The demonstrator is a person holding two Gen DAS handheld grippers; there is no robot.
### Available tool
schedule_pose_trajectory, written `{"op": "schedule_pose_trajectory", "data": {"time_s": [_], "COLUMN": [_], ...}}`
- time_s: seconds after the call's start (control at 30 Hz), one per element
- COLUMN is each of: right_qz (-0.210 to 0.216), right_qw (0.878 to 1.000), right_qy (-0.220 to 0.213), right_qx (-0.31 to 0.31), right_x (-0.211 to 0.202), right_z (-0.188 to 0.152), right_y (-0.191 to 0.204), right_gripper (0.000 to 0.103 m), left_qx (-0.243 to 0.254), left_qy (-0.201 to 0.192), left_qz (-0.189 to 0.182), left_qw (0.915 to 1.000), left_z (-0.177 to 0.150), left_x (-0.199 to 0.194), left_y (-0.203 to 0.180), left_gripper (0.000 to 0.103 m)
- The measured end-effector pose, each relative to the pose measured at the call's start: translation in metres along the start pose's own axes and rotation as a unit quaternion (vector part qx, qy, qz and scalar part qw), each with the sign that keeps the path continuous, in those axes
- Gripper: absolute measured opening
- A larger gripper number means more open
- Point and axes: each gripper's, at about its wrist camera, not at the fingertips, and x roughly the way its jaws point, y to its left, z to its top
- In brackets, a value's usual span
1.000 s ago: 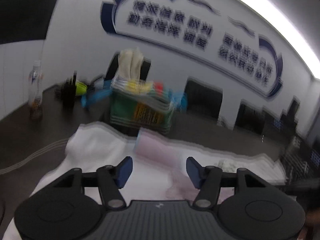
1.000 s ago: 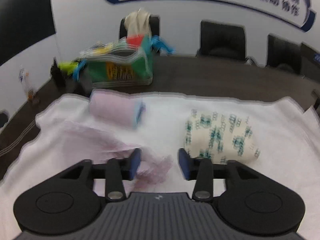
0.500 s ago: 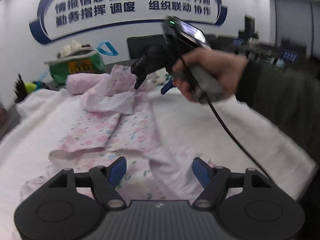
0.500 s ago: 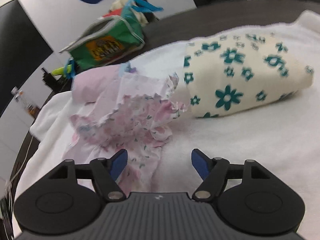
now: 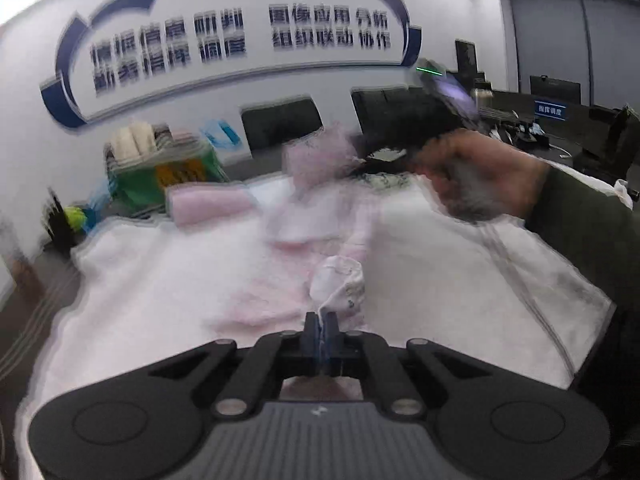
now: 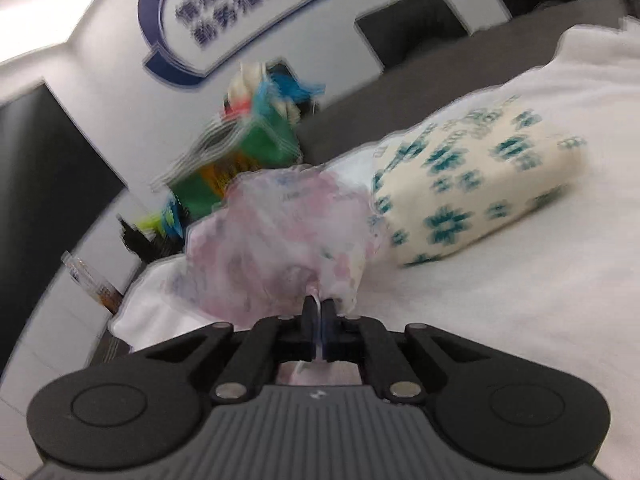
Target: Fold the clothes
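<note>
White towelling (image 5: 420,264) covers the dark table. At left stands a green bag (image 5: 160,176), then a rolled pink towel (image 5: 208,204). Both the left gripper (image 5: 321,326) and right gripper (image 6: 319,312) are clamped on the pink floral garment (image 6: 280,240), apparently lifted between them; a cream flower-print bundle (image 6: 472,192) lies right.

A dark counter (image 6: 460,80) carries a white towel (image 5: 160,280) spread over most of it. Behind the towel stands a green bag (image 5: 160,172) of cloths; left of the bag, a black holder (image 5: 60,224).
</note>
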Motion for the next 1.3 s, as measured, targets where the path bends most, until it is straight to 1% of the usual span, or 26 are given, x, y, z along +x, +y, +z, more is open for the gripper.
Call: {"op": "schedule_pose_trajectory", "data": {"time_s": [0.1,0.17,0.23,0.27,0.33,0.37,0.4,0.43,0.47,0.53,0.6,0.63,0.7,0.77,0.8,0.83,0.87,0.9,0.97,1.03,1.07,1.1,1.17,1.2,1.27,1.3], "right_qz": [-0.024,-0.056,-0.089,-0.103,-0.119,-0.127,-0.131,-0.133,-0.131,-0.097,-0.039,-0.012,0.003,-0.019,-0.029,-0.029,-0.01,0.006,0.027,0.027,0.029,0.039,0.044,0.045,0.054,0.059], "right_qw": [0.997,0.995,0.993,0.991,0.989,0.988,0.987,0.986,0.985,0.989,0.996,0.998,0.996,0.989,0.985,0.983,0.986,0.993,0.999,0.993,0.99,0.991,0.993,0.994,0.995,0.995], "right_qy": [-0.077,-0.078,-0.078,-0.078,-0.078,-0.082,-0.089,-0.099,-0.108,-0.11,-0.061,-0.033,0.03,0.072,0.088,0.081,0.071,0.061,0.006,-0.017,-0.016,-0.002,0.013,0.02,0.034,0.042], "right_qx": [-0.016,0.002,0.02,0.027,0.037,0.044,0.039,0.024,0.008,-0.027,-0.046,-0.057,-0.088,-0.129,-0.149,-0.16,-0.152,-0.105,0.031,0.11,0.136,0.13,0.106,0.093,0.078,0.073], "right_x": [-0.082,-0.121,-0.159,-0.177,-0.206,-0.22,-0.231,-0.241,-0.249,-0.252,-0.23,-0.217,-0.173,-0.135,-0.118,-0.11,-0.107,-0.108,-0.116,-0.125,-0.128,-0.128,-0.125,-0.122,-0.11,-0.103], "right_z": [-0.034,-0.071,-0.108,-0.125,-0.144,-0.15,-0.151,-0.149,-0.146,-0.141,-0.135,-0.132,-0.127,-0.127,-0.126,-0.123,-0.118,-0.107,-0.084,-0.073,-0.07,-0.069,-0.072,-0.073,-0.068,-0.064], "right_y": [-0.015,-0.037,-0.059,-0.069,-0.078,-0.081,-0.079,-0.073,-0.067,-0.05,-0.041,-0.037,-0.033,-0.028,-0.026,-0.026,-0.03,-0.042,-0.077,-0.106,-0.117,-0.119,-0.114,-0.111,-0.106,-0.104], "right_gripper": [0.002,0.002,0.002,0.004,0.008,0.013,0.025,0.033,0.044,0.057,0.081,0.084,0.084,0.081,0.064,0.049,0.013,0.01,0.01,0.014,0.023,0.043,0.064,0.063,0.062,0.045], "left_qx": [0.05,0.039,0.02,0.013,-0.021,-0.045,-0.072,-0.09,-0.101,-0.102,-0.115,-0.121,-0.163,-0.199,-0.207,-0.214,-0.221,-0.228,-0.242,-0.256,-0.263,-0.27,-0.283,-0.29,-0.277,-0.269], "left_qy": [-0.041,-0.027,0.018,0.027,0.027,0.013,-0.005,-0.013,-0.016,-0.001,0.039,0.059,0.12,0.154,0.159,0.161,0.164,0.166,0.171,0.176,0.178,0.181,0.186,0.188,0.166,0.154], "left_qz": [-0.014,-0.056,-0.118,-0.14,-0.179,-0.194,-0.201,-0.197,-0.183,-0.159,-0.153,-0.15,-0.132,-0.072,-0.073,-0.078,-0.083,-0.088,-0.098,-0.108,-0.114,-0.119,-0.129,-0.134,-0.128,-0.124], "left_qw": [0.9978,0.9973,0.9927,0.9898,0.9833,0.9799,0.977,0.9762,0.9777,0.982,0.9809,0.9795,0.9704,0.9652,0.9627,0.9603,0.9579,0.9553,0.95,0.9444,0.9414,0.9384,0.932,0.9288,0.9379,0.9426], "left_z": [-0.007,-0.024,-0.047,-0.056,-0.062,-0.058,-0.05,-0.041,-0.031,-0.014,-0.001,0.005,0.011,0.009,0.009,0.01,0.01,0.01,0.011,0.012,0.013,0.013,0.014,0.014,0.022,0.026], "left_x": [-0.031,-0.03,-0.02,-0.017,-0.018,-0.02,-0.022,-0.02,-0.016,0.003,0.039,0.058,0.105,0.132,0.136,0.139,0.142,0.145,0.151,0.158,0.161,0.164,0.17,0.173,0.169,0.167], "left_y": [0.021,0.024,0.021,0.02,0.025,0.03,0.035,0.037,0.035,0.026,0.014,0.008,0.007,0.01,0.01,0.01,0.01,0.009,0.009,0.008,0.008,0.007,0.007,0.007,0.005,0.005], "left_gripper": [0.0,0.0,0.0,0.002,0.007,0.012,0.028,0.039,0.055,0.056,0.057,0.057,0.055,0.049,0.048,0.048,0.05,0.05,0.05,0.051,0.054,0.056,0.056,0.056,0.055,0.05]}}
